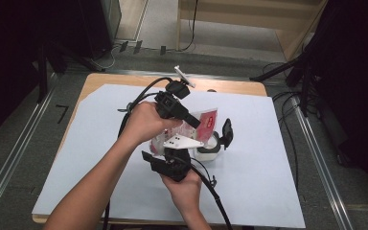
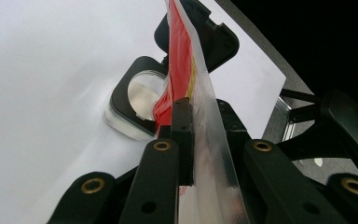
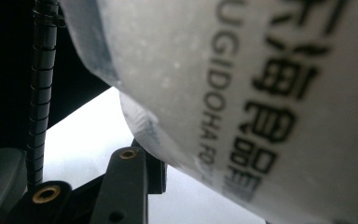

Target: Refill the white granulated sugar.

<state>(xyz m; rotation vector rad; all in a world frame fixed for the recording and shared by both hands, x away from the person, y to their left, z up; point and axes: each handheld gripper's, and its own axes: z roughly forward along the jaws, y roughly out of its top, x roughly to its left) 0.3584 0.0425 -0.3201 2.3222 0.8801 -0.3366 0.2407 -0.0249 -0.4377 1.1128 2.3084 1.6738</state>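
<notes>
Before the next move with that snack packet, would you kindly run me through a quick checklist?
1. Left hand-held gripper clamped on the packet's sealed edge: ok.
2. Right hand-held gripper gripping the packet: cannot tell; the printed film presses close against its camera.
3. Packet opened: cannot tell.
4. Container on the table, mouth uncovered with its black lid flipped back: ok.
5. Packet held above the white sheet, near the container: ok.

Wooden table (image 1: 100, 79) under white sheet (image 1: 258, 158); grey floor (image 1: 24, 143) around.
</notes>
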